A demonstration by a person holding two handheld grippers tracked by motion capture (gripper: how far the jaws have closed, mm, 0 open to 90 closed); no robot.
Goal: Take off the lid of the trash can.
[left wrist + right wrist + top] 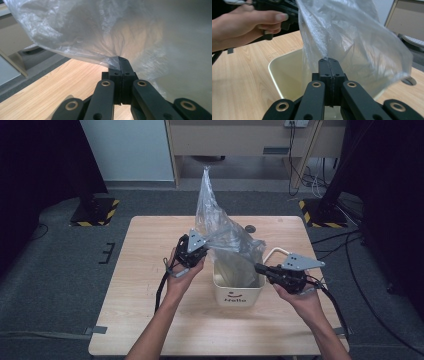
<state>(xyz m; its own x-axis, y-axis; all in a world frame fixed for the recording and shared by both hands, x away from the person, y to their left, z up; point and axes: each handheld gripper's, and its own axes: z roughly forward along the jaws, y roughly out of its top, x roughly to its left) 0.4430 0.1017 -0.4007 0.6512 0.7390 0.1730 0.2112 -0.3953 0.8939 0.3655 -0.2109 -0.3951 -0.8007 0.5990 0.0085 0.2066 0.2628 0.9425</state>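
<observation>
One clear, crinkled plastic bag (220, 232) hangs over one cream rectangular plastic bin (238, 292) that stands near the middle of the light wooden desk (145, 270). The left gripper (202, 247) has its jaws clamped together on a pinch of the bag's film at the bin's left side, and the right gripper (258, 268) has its jaws closed on the film at the bin's right rim, so the bag's mouth stretches between the two. The bag's long axis runs upward, its tail peaking above the bin. Its lower part seems to sit inside the bin, though the film blurs that. Both grippers are about equally near the rim; the mouth still lies above it.
</observation>
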